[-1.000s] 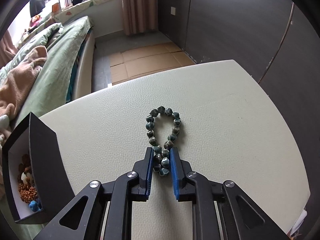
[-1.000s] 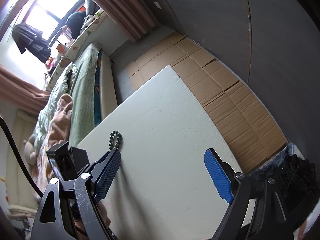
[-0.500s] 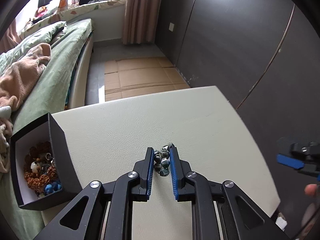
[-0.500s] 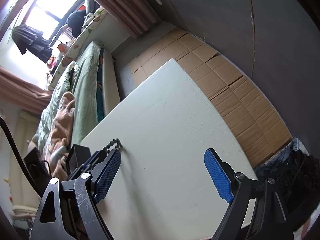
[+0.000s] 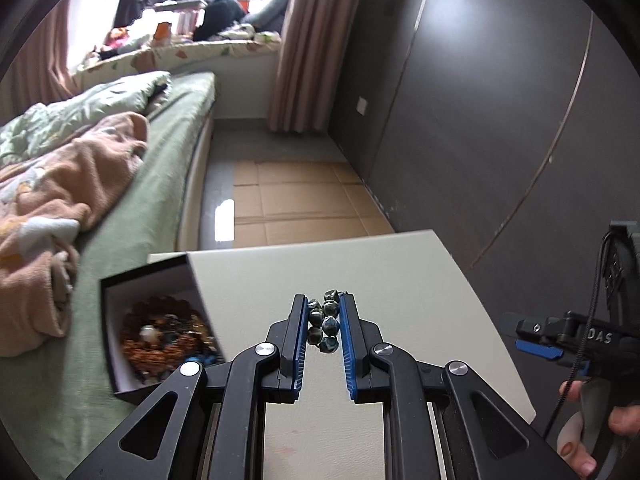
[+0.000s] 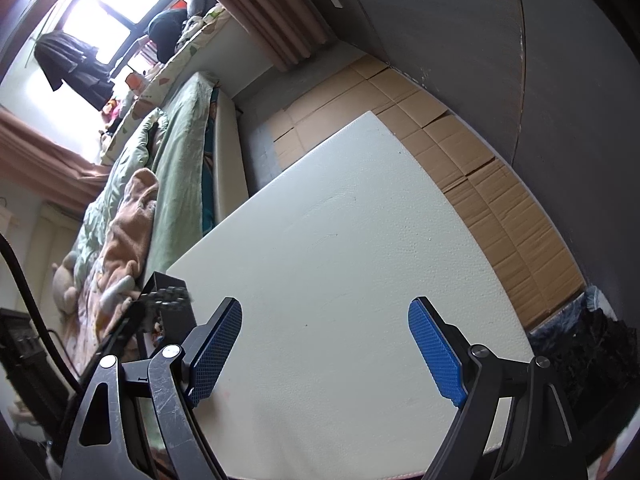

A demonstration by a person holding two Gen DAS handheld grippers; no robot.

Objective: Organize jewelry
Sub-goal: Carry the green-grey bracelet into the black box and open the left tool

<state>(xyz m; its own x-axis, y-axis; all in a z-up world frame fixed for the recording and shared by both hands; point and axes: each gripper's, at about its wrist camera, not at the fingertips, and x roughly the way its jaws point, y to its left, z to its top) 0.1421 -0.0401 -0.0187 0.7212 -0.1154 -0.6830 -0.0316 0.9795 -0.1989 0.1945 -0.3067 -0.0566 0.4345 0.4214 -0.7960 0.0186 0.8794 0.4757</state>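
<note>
My left gripper (image 5: pixel 323 320) is shut on a bracelet of dark green-blue beads (image 5: pixel 324 322) and holds it above the white table (image 5: pixel 400 276). A black box with a white inside (image 5: pixel 120 360) stands at the table's left edge and holds several beaded bracelets (image 5: pixel 164 336). The bracelet hangs just right of the box. My right gripper (image 6: pixel 324 344) is open and empty over the table's near part. In the right wrist view the held bracelet (image 6: pixel 168 295) shows blurred beside the box (image 6: pixel 172 312). The right gripper also shows in the left wrist view (image 5: pixel 538 340).
A bed with green bedding and a peach blanket (image 5: pixel 72 184) runs along the table's left side. Flattened cardboard (image 5: pixel 296 196) covers the floor beyond the table. A dark wardrobe wall (image 5: pixel 480 120) stands to the right.
My left gripper has lifted the bracelet off the table and carried it left toward the box. The right gripper has stayed open and nearly still.
</note>
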